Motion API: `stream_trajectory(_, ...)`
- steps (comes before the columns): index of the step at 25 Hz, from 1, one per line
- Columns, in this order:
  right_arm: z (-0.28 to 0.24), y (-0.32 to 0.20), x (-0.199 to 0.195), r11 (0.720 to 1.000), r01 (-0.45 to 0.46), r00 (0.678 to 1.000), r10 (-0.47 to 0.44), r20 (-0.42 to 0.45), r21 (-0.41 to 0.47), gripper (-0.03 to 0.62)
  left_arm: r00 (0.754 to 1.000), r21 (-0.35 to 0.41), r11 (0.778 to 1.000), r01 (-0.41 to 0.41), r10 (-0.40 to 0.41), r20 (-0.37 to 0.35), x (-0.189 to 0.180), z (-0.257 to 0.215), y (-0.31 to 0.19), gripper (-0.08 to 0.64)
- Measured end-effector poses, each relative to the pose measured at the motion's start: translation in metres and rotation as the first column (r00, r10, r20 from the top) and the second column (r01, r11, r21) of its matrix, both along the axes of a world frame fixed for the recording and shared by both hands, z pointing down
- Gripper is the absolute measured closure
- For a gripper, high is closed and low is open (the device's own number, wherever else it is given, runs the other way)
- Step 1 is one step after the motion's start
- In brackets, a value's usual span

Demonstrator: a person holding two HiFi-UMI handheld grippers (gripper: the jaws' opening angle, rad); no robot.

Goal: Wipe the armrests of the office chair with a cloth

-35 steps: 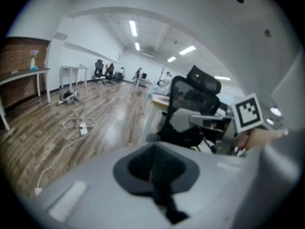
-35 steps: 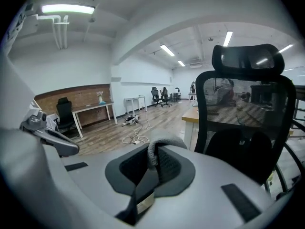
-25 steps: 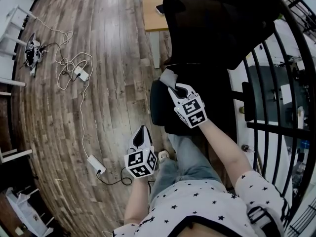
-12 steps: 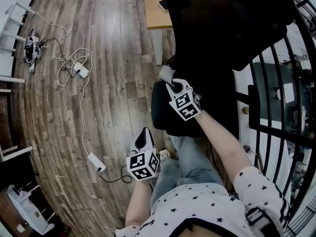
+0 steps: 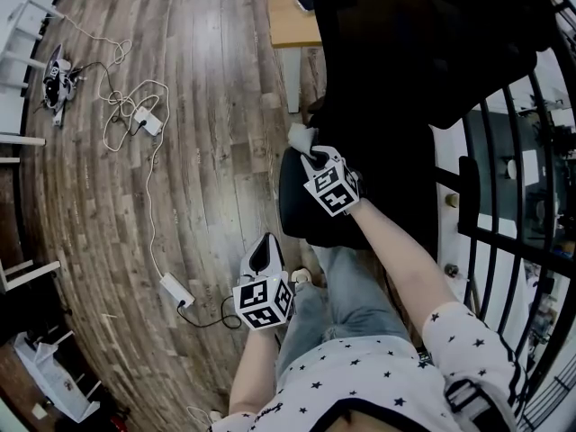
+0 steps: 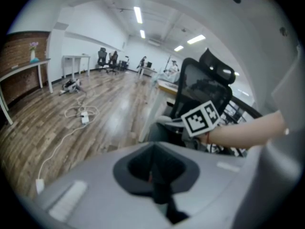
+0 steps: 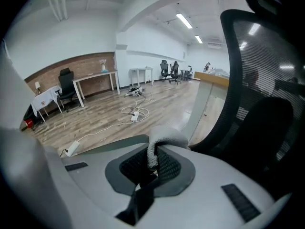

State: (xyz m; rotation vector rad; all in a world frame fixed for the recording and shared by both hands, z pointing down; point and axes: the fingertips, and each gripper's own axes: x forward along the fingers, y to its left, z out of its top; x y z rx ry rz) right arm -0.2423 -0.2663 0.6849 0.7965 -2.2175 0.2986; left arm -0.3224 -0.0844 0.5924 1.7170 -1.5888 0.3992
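The black office chair (image 5: 405, 52) fills the upper right of the head view, its seat (image 5: 297, 210) just below my right gripper (image 5: 310, 155). That gripper is shut on a grey cloth (image 5: 300, 137), pressed at the chair's left side where the dark armrest is hard to make out. In the right gripper view the cloth (image 7: 164, 138) bulges from between the jaws, with the mesh backrest (image 7: 259, 80) to the right. My left gripper (image 5: 260, 241) hangs lower over the floor, shut and holding nothing. The left gripper view shows its closed jaws and the chair (image 6: 205, 82) ahead.
A wooden desk (image 5: 283, 21) with a phone (image 5: 304, 1) stands beyond the chair. Cables and power strips (image 5: 144, 122) trail over the wood floor, one strip (image 5: 175, 292) near my left gripper. A black metal railing (image 5: 504, 196) runs along the right. The person's jeans (image 5: 346, 295) are below.
My right gripper, with the cloth, has slid a little forward and left along the chair's side. The left gripper has hardly moved.
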Motion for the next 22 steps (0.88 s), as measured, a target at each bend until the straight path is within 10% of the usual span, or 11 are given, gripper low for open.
stream_trajectory(22,0.013,0.015,-0.005,0.998,-0.016,0.999,0.013,-0.043,-0.055,0.561,1.000,-0.005,1.000,-0.017,0.017,-0.014,0.001,0.001,0.014,0.554)
